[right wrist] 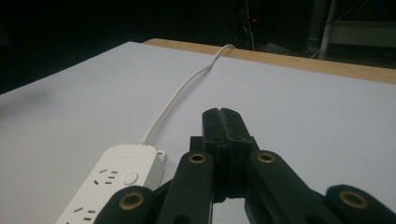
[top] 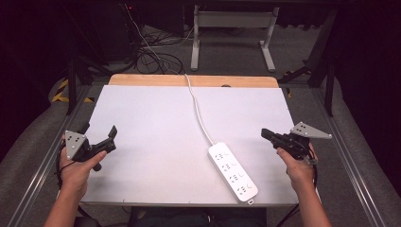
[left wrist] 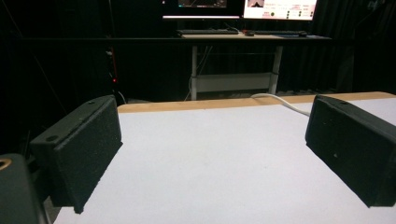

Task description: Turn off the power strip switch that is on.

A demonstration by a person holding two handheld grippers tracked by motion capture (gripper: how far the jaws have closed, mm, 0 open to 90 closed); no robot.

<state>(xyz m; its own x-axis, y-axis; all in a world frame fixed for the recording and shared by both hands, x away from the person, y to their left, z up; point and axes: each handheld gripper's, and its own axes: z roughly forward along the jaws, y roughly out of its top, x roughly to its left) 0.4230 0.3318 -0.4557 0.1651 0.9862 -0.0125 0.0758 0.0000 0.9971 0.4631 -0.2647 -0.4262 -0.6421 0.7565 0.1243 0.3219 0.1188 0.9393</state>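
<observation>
From high up, two forearms come in at the bottom. The left gripper (top: 100,137) is held over the table's (top: 156,118) left edge, jaws wide apart, holding nothing. The right gripper (top: 265,134) is at the right edge, jaws pressed together and empty. The white power strip (top: 232,172) lies just left of it.

In the left gripper view, bare table shows between the open jaws.

In the right gripper view, the power strip lies left of the shut jaws, and its cord (right wrist: 175,100) runs away ahead.
</observation>
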